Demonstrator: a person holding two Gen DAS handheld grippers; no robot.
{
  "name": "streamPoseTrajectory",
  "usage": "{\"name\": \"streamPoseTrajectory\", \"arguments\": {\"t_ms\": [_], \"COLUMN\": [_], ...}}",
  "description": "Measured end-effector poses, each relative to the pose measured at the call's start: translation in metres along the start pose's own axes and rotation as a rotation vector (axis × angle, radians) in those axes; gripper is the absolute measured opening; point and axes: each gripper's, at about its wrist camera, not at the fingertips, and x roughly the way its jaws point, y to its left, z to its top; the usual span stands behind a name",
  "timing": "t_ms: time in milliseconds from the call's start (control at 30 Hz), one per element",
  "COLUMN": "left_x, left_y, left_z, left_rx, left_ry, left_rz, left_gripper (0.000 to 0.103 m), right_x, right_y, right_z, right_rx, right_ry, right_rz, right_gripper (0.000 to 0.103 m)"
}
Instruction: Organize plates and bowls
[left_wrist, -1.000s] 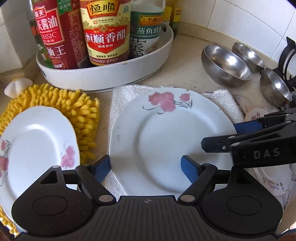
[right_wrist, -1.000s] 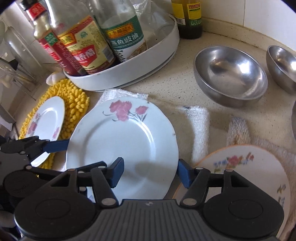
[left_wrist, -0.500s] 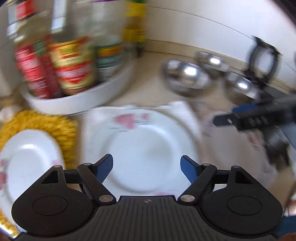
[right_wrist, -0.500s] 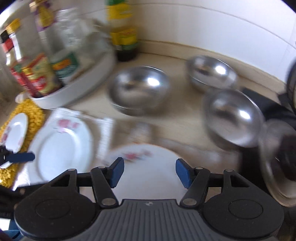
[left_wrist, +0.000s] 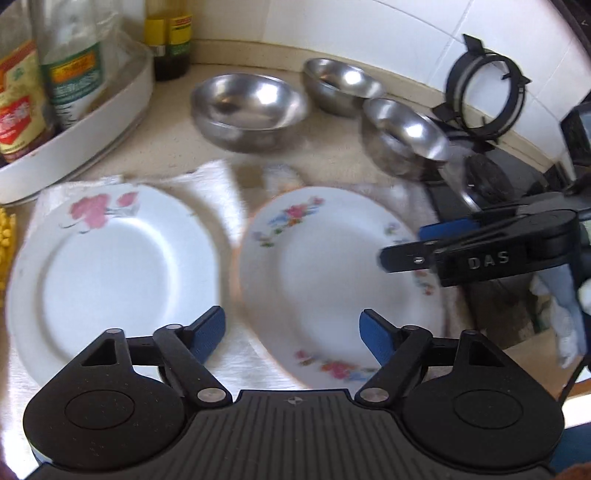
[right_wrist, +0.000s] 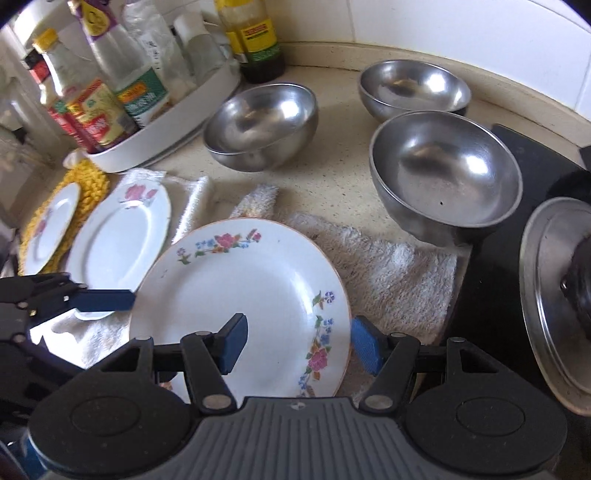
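A white plate with a multicoloured flower rim (left_wrist: 332, 273) (right_wrist: 240, 295) lies on a white towel (right_wrist: 391, 277). Left of it lies a white plate with pink flowers (left_wrist: 110, 266) (right_wrist: 118, 236). A smaller pink-flower plate (right_wrist: 51, 225) rests on a yellow mat at the far left. Three steel bowls (left_wrist: 251, 107) (left_wrist: 343, 85) (left_wrist: 402, 136) stand behind; they also show in the right wrist view (right_wrist: 262, 125) (right_wrist: 413, 88) (right_wrist: 443, 173). My left gripper (left_wrist: 291, 332) is open over the gap between the two plates. My right gripper (right_wrist: 295, 343) is open above the multicoloured plate's near right rim.
A white tray of sauce bottles (right_wrist: 155, 122) stands at the back left, a dark bottle (right_wrist: 258, 40) behind it. A black stove with a pot lid (right_wrist: 554, 332) is at the right. A tiled wall closes the back.
Both grippers swung to the right: the views moved from the pink-flower plate to the multicoloured plate and the steel bowls. Both stayed open and empty.
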Motion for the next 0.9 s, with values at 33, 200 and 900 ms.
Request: {"name": "streamPoseTrajectory", "arguments": {"t_ms": [33, 200, 900], "left_x": [0.002, 0.013, -0.02], "left_y": [-0.004, 0.003, 0.009], "left_z": [-0.001, -0.001, 0.005], "left_rx": [0.006, -0.092, -0.114], "left_ry": [0.003, 0.047, -0.076], "left_rz": [0.016, 0.016, 0.102], "left_gripper": [0.085, 0.083, 0.084], "right_x": [0.003, 0.015, -0.009], "right_y": [-0.004, -0.012, 0.031], "right_z": [0.0, 0.003, 0.024], "right_rx": [0.001, -0.016, -0.003], "right_ry": [0.008, 0.028, -0.044], "right_rz": [0.007, 0.078, 0.135], "right_gripper": [0.069, 0.071, 0.071]}}
